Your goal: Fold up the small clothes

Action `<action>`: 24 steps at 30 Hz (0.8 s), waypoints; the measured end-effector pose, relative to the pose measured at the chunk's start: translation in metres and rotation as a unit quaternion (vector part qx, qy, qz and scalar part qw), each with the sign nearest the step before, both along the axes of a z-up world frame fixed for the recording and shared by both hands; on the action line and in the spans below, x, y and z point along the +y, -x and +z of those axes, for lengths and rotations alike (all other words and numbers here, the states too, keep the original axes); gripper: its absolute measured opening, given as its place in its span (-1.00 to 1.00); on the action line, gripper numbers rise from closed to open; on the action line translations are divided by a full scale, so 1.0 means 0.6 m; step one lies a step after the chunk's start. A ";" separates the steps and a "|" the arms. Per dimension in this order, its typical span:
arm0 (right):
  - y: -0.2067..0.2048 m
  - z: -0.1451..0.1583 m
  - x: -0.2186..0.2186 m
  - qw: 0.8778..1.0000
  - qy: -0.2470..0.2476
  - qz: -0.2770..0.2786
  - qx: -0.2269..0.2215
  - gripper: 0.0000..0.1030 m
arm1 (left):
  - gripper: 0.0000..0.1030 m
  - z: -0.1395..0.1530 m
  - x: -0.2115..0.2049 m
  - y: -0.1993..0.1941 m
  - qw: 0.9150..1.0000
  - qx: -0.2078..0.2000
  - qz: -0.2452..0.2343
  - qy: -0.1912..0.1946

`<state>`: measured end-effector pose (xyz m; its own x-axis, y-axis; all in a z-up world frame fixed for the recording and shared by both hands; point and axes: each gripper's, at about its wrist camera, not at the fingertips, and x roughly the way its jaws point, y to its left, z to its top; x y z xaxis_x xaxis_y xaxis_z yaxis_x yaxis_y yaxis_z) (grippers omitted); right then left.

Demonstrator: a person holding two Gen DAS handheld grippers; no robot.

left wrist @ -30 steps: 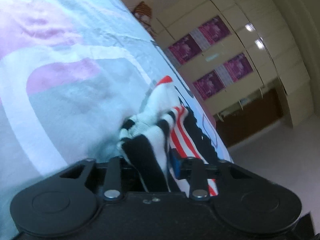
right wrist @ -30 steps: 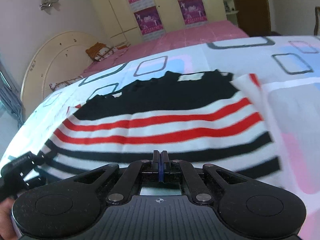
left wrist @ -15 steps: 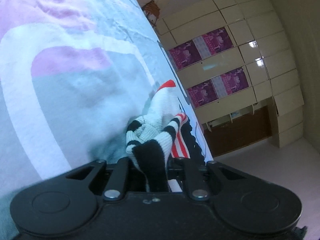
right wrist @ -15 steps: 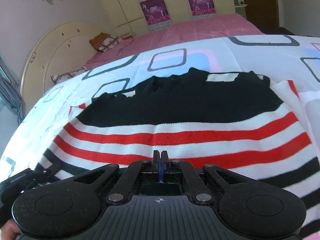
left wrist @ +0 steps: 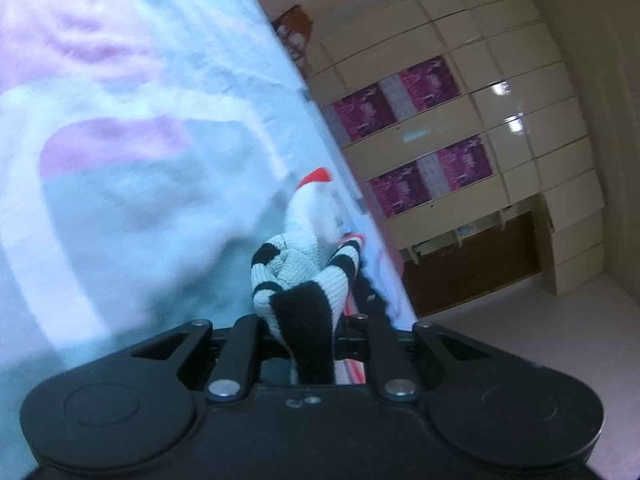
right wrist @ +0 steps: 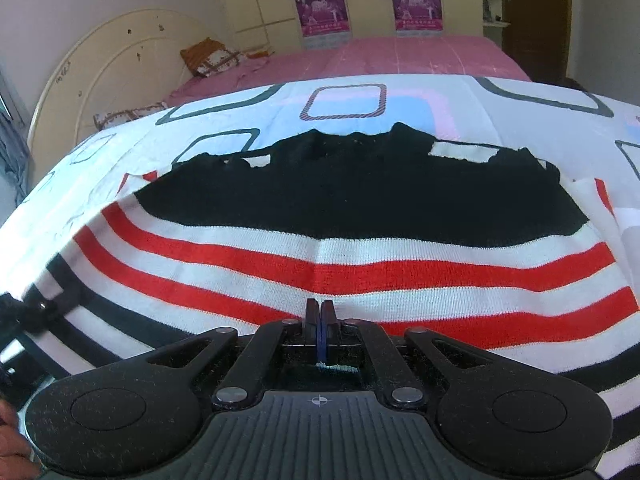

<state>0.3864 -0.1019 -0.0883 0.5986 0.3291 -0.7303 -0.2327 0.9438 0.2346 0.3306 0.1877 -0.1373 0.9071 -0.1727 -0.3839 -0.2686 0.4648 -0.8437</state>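
A small knitted sweater [right wrist: 360, 240] with a black top and red, white and black stripes lies spread on the patterned bed sheet [right wrist: 344, 100]. My right gripper [right wrist: 320, 312] is shut, its tips over the striped lower part; nothing shows between them. My left gripper [left wrist: 308, 320] is shut on a bunched corner of the sweater [left wrist: 304, 264], held just above the sheet [left wrist: 120, 160]. The left gripper also shows at the left edge of the right wrist view [right wrist: 36, 312], at the sweater's lower left corner.
A cream headboard [right wrist: 100, 64] and pillows [right wrist: 208, 56] stand at the far left of a pink bed [right wrist: 400, 56]. Cream wardrobes with purple posters [left wrist: 432, 128] line the wall. A dark wooden door [right wrist: 532, 12] is at the far right.
The right gripper has moved forward over the sweater, so the stripes fill more of its view. The left gripper keeps its hold on the bunched corner and has shifted slightly.
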 end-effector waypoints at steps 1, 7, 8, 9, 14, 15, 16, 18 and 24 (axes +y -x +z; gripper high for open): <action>0.000 -0.002 -0.002 1.000 -0.002 0.001 -0.001 -1.00 | -0.73 0.011 -0.006 -0.001 1.000 -0.008 -0.003 -0.006; -0.006 -0.003 -0.019 1.000 -0.025 0.016 0.003 -1.00 | -0.73 0.081 -0.060 -0.016 0.998 -0.031 -0.022 -0.040; -0.009 -0.004 -0.022 0.999 -0.031 0.020 0.006 -1.00 | -0.73 0.094 -0.073 -0.020 0.998 -0.031 -0.028 -0.052; -0.011 -0.003 -0.026 0.999 -0.035 0.024 0.009 -1.00 | -0.73 0.107 -0.089 -0.024 0.997 -0.033 -0.035 -0.063; -0.004 0.021 -0.098 0.993 -0.118 0.008 0.019 -1.00 | -0.73 0.163 -0.189 -0.047 0.987 -0.037 -0.081 -0.137; 0.000 0.026 -0.121 0.990 -0.140 0.000 0.018 -1.00 | -0.73 0.173 -0.219 -0.054 0.983 -0.036 -0.093 -0.155; 0.005 0.032 -0.148 0.987 -0.160 -0.010 0.015 -1.00 | -0.73 0.179 -0.247 -0.059 0.979 -0.034 -0.105 -0.171; 0.016 0.041 -0.211 0.983 -0.181 -0.044 0.006 -1.00 | -0.73 0.184 -0.307 -0.068 0.970 -0.025 -0.127 -0.206; 0.050 0.045 -0.400 0.969 -0.200 -0.144 -0.002 -1.00 | -0.70 0.123 -0.491 -0.103 0.932 0.046 -0.221 -0.283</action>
<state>0.3566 -0.3418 -0.0613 0.7109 0.4030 -0.5763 0.0258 0.8040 0.5941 0.3924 -0.1072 -0.0638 0.7543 -0.2669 -0.5998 -0.0049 0.9113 -0.4117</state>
